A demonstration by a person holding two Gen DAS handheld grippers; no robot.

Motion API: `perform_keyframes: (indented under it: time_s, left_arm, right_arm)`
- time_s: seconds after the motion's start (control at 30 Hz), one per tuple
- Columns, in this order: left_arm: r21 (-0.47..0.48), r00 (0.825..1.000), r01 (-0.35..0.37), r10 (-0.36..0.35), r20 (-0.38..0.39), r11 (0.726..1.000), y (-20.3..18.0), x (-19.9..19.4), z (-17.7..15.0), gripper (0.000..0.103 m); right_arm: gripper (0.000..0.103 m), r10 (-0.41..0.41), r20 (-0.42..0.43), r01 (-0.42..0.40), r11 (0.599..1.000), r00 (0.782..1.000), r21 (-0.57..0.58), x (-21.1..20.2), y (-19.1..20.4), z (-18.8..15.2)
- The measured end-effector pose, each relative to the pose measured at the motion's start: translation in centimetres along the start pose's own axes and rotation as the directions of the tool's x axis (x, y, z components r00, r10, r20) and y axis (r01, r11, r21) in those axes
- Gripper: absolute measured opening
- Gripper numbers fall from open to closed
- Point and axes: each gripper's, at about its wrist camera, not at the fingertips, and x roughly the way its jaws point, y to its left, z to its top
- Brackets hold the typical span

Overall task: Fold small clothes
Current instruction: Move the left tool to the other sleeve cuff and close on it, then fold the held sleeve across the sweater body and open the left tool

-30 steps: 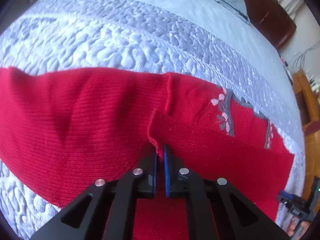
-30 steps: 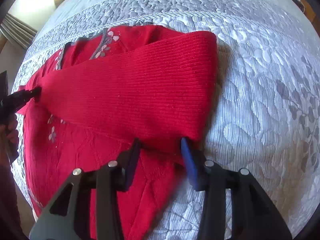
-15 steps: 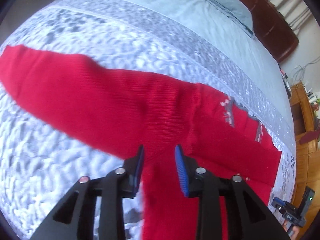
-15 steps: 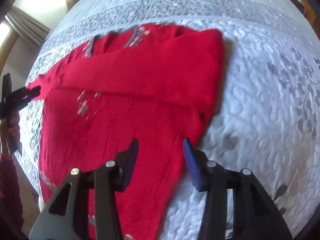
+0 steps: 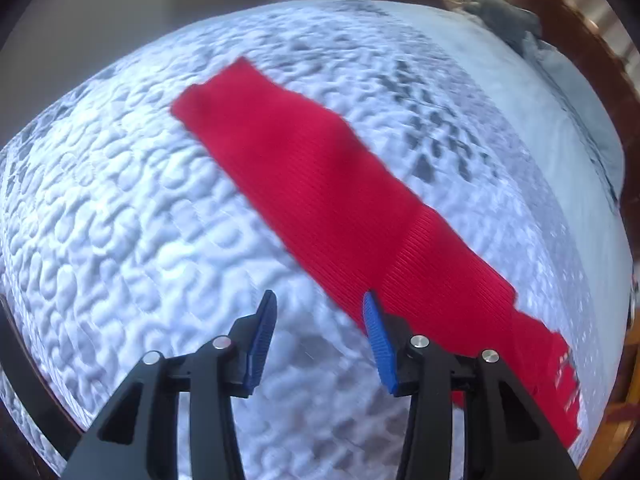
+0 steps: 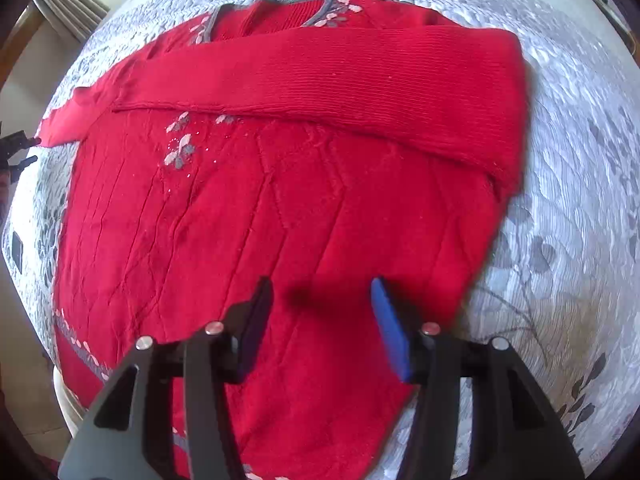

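Note:
A red knit sweater [image 6: 280, 220] with grey and pink flower trim lies flat on the quilted bedspread [image 6: 580, 160]. One sleeve [image 6: 340, 80] is folded across its chest. The other sleeve [image 5: 320, 184] stretches out straight over the quilt in the left wrist view. My left gripper [image 5: 318, 332] is open and empty, just above the quilt beside that sleeve's near edge. My right gripper [image 6: 320, 320] is open and empty above the sweater's lower body. The left gripper also shows small in the right wrist view [image 6: 18, 150], at the outstretched sleeve's cuff.
The grey-white quilt [image 5: 120, 220] covers the bed all around. A plain blue sheet and pillow [image 5: 560, 80] lie at the bed's head, with a dark wooden headboard [image 5: 580, 40] behind. Curtains [image 6: 68, 4] hang beyond the bed's far left.
My left gripper let go of the sleeve, opened and swung left toward the outstretched sleeve. My right gripper pulled back from the folded sleeve to over the sweater's lower body.

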Motion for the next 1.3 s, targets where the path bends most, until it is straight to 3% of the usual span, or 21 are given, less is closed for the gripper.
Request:
perform_keyframes:
  time_s: [0.2,0.47,0.5,0.53,0.6,0.7,0.77,0.87,1.07,1.23,1.3]
  left_arm:
    - [-0.062,0.999,0.045,-0.046,-0.018,0.997,2.0,1.8,2.9,0.045]
    - [-0.145,0.993,0.118,-0.117,0.013,0.982,2.3,3.4,5.3,0.044]
    - [-0.164,0.993,0.122,-0.121,0.019,0.979,2.5,3.5,5.5,0.041]
    - [-0.177,0.993,0.121,-0.119,0.024,0.977,2.6,3.6,5.6,0.025]
    - [-0.197,0.99,0.141,-0.138,0.028,0.97,2.9,3.7,5.6,0.012]
    - [-0.204,0.987,0.157,-0.148,0.057,0.966,2.8,3.1,5.4,0.009]
    - [-0.19,0.982,0.17,-0.15,0.116,0.967,2.3,1.8,4.9,0.009]
    - [-0.079,0.961,0.195,-0.175,0.212,0.978,-0.6,-1.5,3.8,0.008]
    - [0.164,0.932,0.223,-0.26,0.255,0.961,-9.3,-6.5,0.5,0.008]
    - [0.364,0.919,0.245,-0.335,0.209,0.899,-17.7,-8.6,-5.1,0.008]
    - [0.442,0.91,0.288,-0.386,0.15,0.85,-21.1,-8.6,-8.3,0.008]
  right_arm:
    - [0.052,-0.006,-0.006,0.006,0.999,1.0,-0.036,0.2,1.7,0.7]
    - [0.052,-0.018,-0.013,0.018,0.999,1.0,-0.049,0.9,2.5,1.2]
    - [0.052,-0.017,-0.013,0.017,0.999,1.0,-0.046,1.0,2.5,1.2]
    - [0.052,-0.015,-0.011,0.015,0.999,1.0,-0.044,1.0,2.4,1.2]
    - [0.052,-0.007,-0.006,0.007,0.999,1.0,-0.037,0.8,2.1,1.1]
    - [0.052,-0.002,0.0,0.002,0.999,1.0,-0.034,0.8,1.9,1.0]
    - [0.052,0.0,0.003,0.0,0.999,1.0,-0.033,0.7,1.6,0.7]
    - [0.052,0.007,0.006,-0.007,1.0,1.0,-0.027,0.5,1.3,0.3]
    - [0.052,0.024,0.02,-0.023,1.0,1.0,-0.006,-0.2,0.7,-0.5]
    - [0.053,0.038,0.029,-0.038,0.999,0.999,0.003,-0.9,0.2,-1.2]
    - [0.053,0.04,0.033,-0.04,0.999,0.999,0.004,-1.1,0.0,-1.5]
